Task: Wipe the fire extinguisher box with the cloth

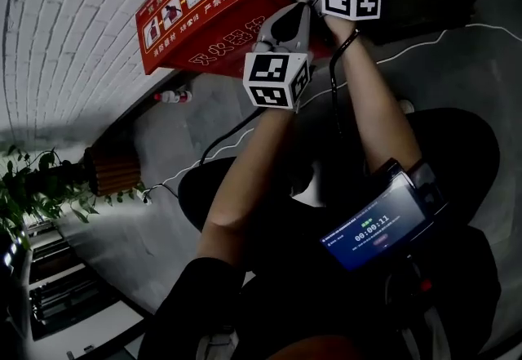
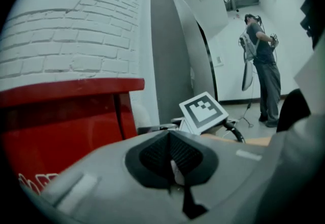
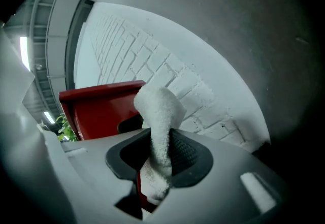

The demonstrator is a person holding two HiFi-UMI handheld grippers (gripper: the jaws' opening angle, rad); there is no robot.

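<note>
White brick wall (image 1: 57,32) curved behind all. Red fire extinguisher box (image 1: 204,7) stood against wall, on grey floor (image 1: 457,81). Person (image 2: 264,65) stood well apart in background. Right gripper (image 3: 160,154) was clenched on white cloth (image 3: 158,111); cloth bunched up past jaws, at box's top edge, contact unclear. Left gripper (image 2: 171,159) had jaws pressed together, grasping nothing, near box's top edge, just beside right gripper.

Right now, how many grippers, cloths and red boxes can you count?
Grippers: 2, the left gripper and the right gripper
Cloths: 1, the white cloth, pinched in the right gripper
Red boxes: 1, the red box
Total: 4
</note>
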